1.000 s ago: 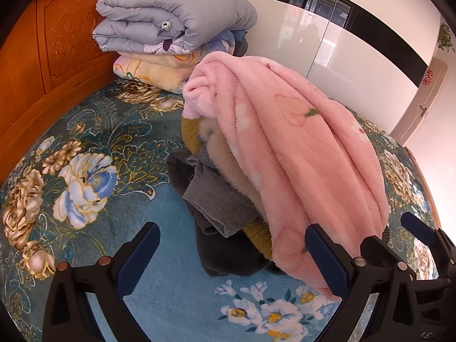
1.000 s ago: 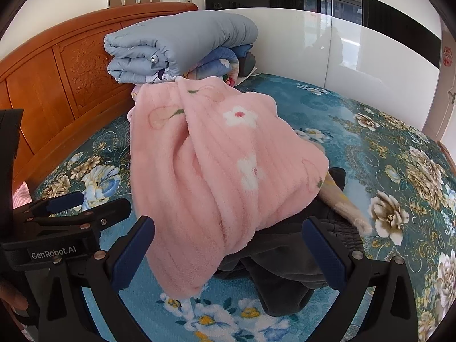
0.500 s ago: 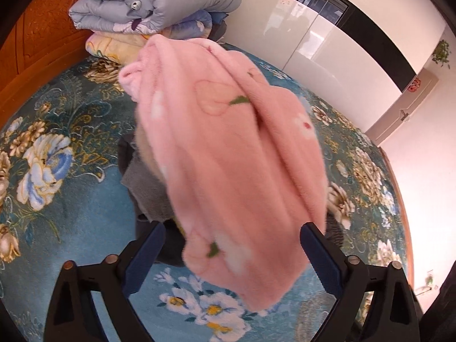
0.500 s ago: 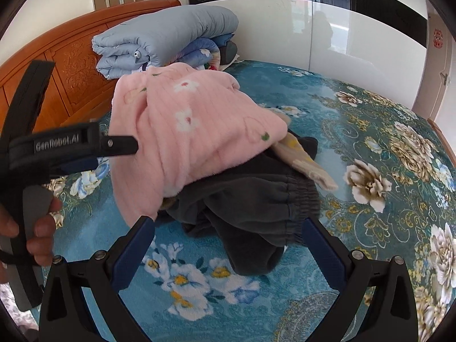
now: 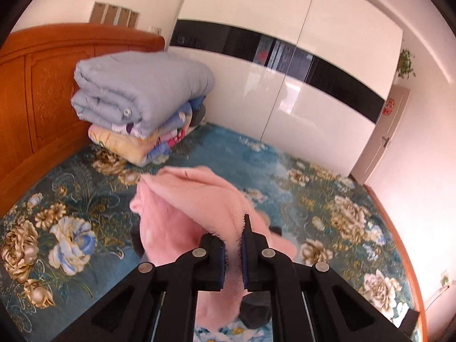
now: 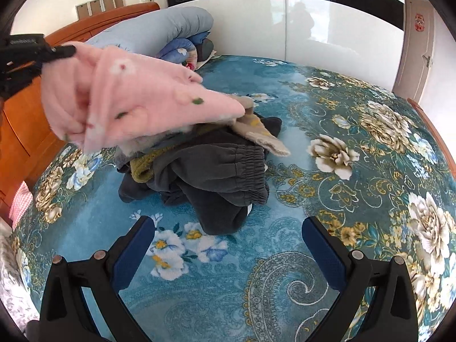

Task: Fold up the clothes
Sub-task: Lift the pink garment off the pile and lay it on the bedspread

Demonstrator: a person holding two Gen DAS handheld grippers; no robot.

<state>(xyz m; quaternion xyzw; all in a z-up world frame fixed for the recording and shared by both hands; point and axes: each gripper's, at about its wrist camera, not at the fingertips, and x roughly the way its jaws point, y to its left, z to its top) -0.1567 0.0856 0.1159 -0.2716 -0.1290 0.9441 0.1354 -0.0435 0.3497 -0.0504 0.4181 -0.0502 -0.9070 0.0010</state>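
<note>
My left gripper [image 5: 233,253] is shut on a fluffy pink garment with small flowers [image 5: 185,211] and holds it lifted above the bed. In the right wrist view the left gripper [image 6: 61,52] shows at the upper left with the pink garment [image 6: 136,105] hanging from it, its far end still on the clothes pile. The pile holds dark grey pants with an elastic waistband [image 6: 216,176], a mustard knit piece [image 6: 142,168] and a beige garment [image 6: 262,134]. My right gripper [image 6: 228,245] is open and empty, in front of the pile.
The bed has a teal floral cover [image 6: 356,171]. Folded quilts [image 5: 136,94] are stacked at the wooden headboard [image 5: 37,91]. A white and black wardrobe [image 5: 285,71] stands behind the bed, with a door [image 5: 382,142] to the right.
My left gripper has shut on the pink garment and lifted it up and to the left off the pile, uncovering the dark pants. My right gripper has backed away a little and stayed open.
</note>
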